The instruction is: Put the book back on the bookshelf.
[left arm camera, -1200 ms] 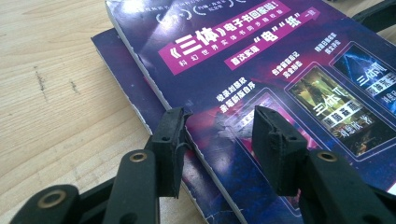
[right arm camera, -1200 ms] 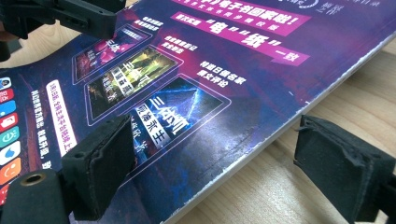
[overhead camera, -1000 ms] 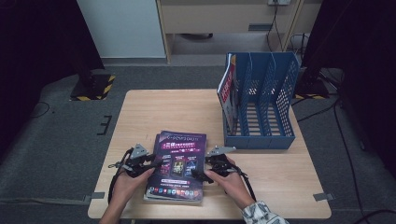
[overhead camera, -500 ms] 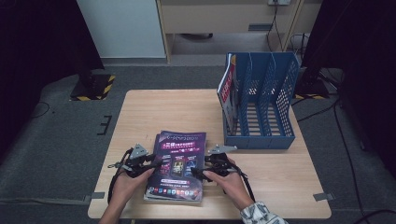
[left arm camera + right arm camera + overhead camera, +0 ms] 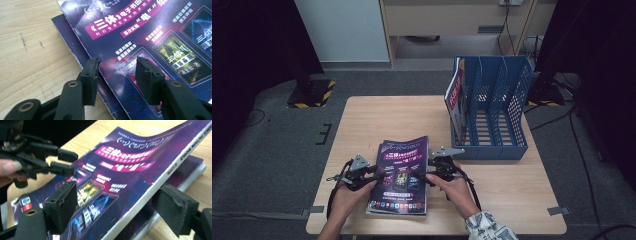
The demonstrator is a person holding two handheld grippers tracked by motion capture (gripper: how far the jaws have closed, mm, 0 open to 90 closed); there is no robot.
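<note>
A short stack of purple magazines (image 5: pixel 402 172) lies at the table's front middle. My right gripper (image 5: pixel 419 176) (image 5: pixel 115 205) straddles the spine edge of the top magazine (image 5: pixel 130 165). One jaw sits over the cover and the other under the spine. That edge is raised off the magazine below (image 5: pixel 191 166). The jaws have just been closing, and a gap still shows around the magazine. My left gripper (image 5: pixel 379 176) (image 5: pixel 117 72) stands open at the cover's left edge (image 5: pixel 150 30), its jaws spread over the print and gripping nothing. The lower magazine (image 5: pixel 62 25) juts out beside it.
A blue file rack (image 5: pixel 494 117) with several slots stands at the table's back right, with one red-and-white magazine (image 5: pixel 455 100) upright in its leftmost slot. Bare wood (image 5: pixel 387 120) lies behind the stack. The front edge is close under both hands.
My right gripper has risen slightly, taking the top magazine's spine edge up with it. The left gripper has stayed put.
</note>
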